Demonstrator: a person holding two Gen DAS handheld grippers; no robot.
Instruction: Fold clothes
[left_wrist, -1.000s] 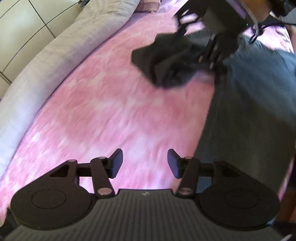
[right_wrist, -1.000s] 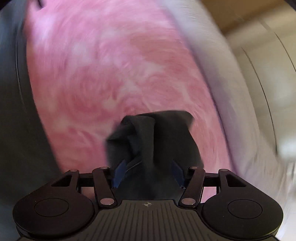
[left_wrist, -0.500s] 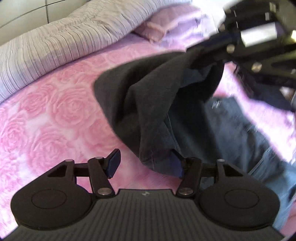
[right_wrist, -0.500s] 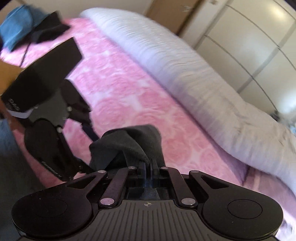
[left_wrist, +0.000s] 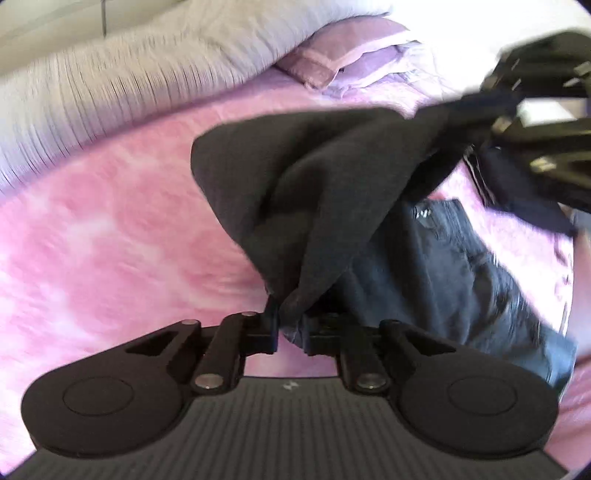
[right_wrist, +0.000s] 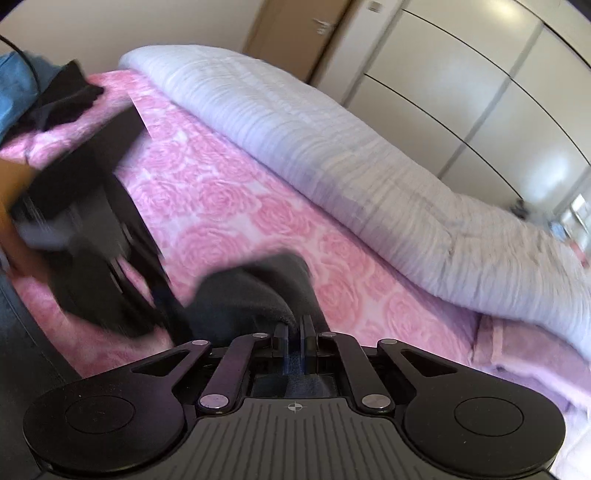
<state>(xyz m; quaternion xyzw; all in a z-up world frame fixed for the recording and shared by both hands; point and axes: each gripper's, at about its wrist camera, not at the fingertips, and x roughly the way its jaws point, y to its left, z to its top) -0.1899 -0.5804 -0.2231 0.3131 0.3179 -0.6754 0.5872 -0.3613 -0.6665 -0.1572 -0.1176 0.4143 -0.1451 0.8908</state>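
Left wrist: dark garment (left_wrist: 317, 184) stretched gripper-to-gripper — sagging diagonally.

Matte black claw (left_wrist: 291, 328), ribbed housing, round hubs, silver pivot screws

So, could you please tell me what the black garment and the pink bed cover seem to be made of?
Black garment: likely soft matte cotton knit, draping in limp folds without shine. Pink bed cover: looks like plush fleece, with a raised rose pattern and fuzzy surface.

Matt dark cloth garment (left_wrist: 314, 184), ribbed quilt (right_wrist: 332, 147)
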